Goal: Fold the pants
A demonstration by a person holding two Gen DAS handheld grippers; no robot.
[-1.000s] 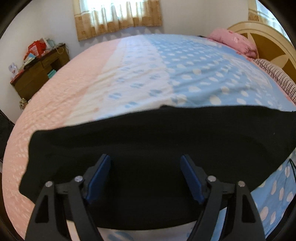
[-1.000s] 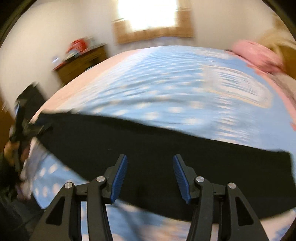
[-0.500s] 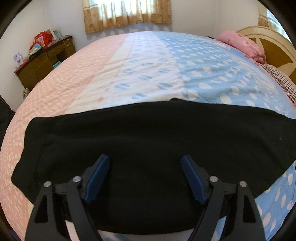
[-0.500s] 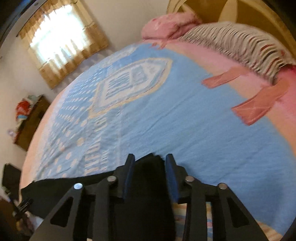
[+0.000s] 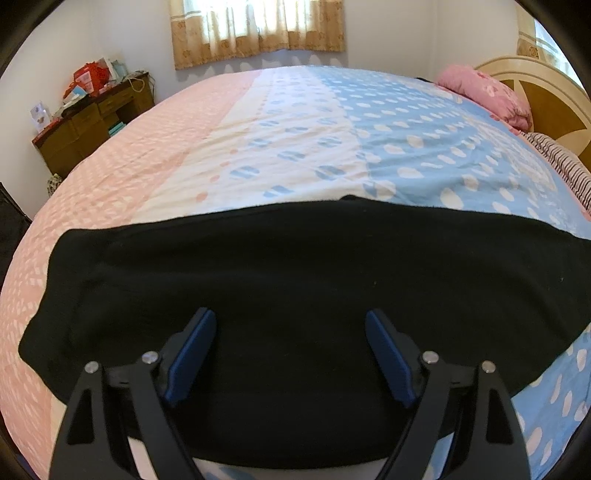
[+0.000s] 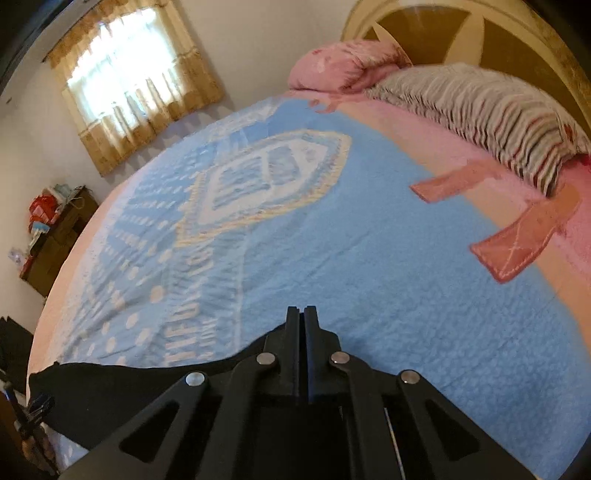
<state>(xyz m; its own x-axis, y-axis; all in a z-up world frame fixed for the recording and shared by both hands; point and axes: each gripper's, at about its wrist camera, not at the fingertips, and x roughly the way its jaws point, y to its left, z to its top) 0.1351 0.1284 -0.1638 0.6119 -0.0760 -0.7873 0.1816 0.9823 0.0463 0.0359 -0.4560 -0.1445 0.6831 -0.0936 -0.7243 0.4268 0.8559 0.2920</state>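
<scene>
Black pants (image 5: 295, 277) lie flat across the near edge of the bed (image 5: 332, 129), stretched left to right. My left gripper (image 5: 290, 321) hovers over their middle. Its jaws stand wide and are still opening, with the cloth beneath them and neither blue pad pressing on it. In the right wrist view the pants (image 6: 129, 387) run off to the left. My right gripper (image 6: 303, 312) is at their right end, its jaws pressed together. The cloth's edge rises in a peak to the fingertips, so the fabric looks pinched there.
The bed cover is pink, white and blue with dots. A pink pillow (image 5: 484, 92) and a striped pillow (image 6: 480, 110) lie by the wooden headboard (image 5: 546, 92). A cluttered wooden desk (image 5: 92, 125) stands by the far left wall under a curtained window (image 5: 258, 29).
My right gripper swept right along the pants to their end, rolled, and its jaws closed on the cloth. The left gripper stayed over the middle of the pants, jaws slightly wider.
</scene>
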